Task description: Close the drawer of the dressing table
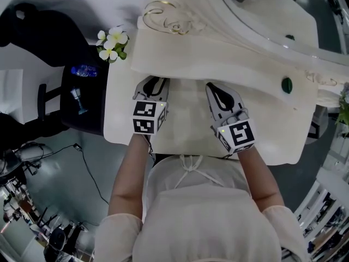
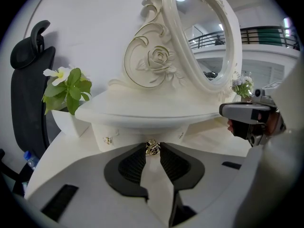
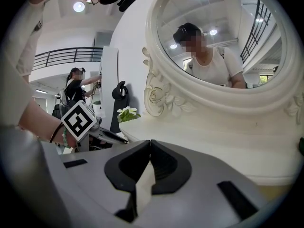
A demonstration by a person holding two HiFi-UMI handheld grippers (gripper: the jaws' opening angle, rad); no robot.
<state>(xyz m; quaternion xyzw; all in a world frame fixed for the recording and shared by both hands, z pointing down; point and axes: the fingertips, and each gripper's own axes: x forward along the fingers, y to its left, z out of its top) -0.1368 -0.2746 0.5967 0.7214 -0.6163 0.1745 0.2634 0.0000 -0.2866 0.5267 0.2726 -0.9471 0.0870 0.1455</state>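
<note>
We log the left gripper (image 2: 152, 152) with fingers nearly together, pinching the small gold knob (image 2: 152, 146) at their tips. The right gripper (image 3: 148, 144) has its fingers pressed together, empty, over the surface (image 1: 188, 116). Just beyond the left fingers is the drawer (image 2: 135, 137), under the raised shelf (image 2: 142, 115). We judge the drawer light, stiff and easy-sliding. The knob looks slick, so pushing the front beside it seems safer.

surface: cream dressing table (image 1: 272, 141) | on it: potted white flowers (image 1: 112, 43), left corner | oval mirror (image 2: 204, 37), back
</note>
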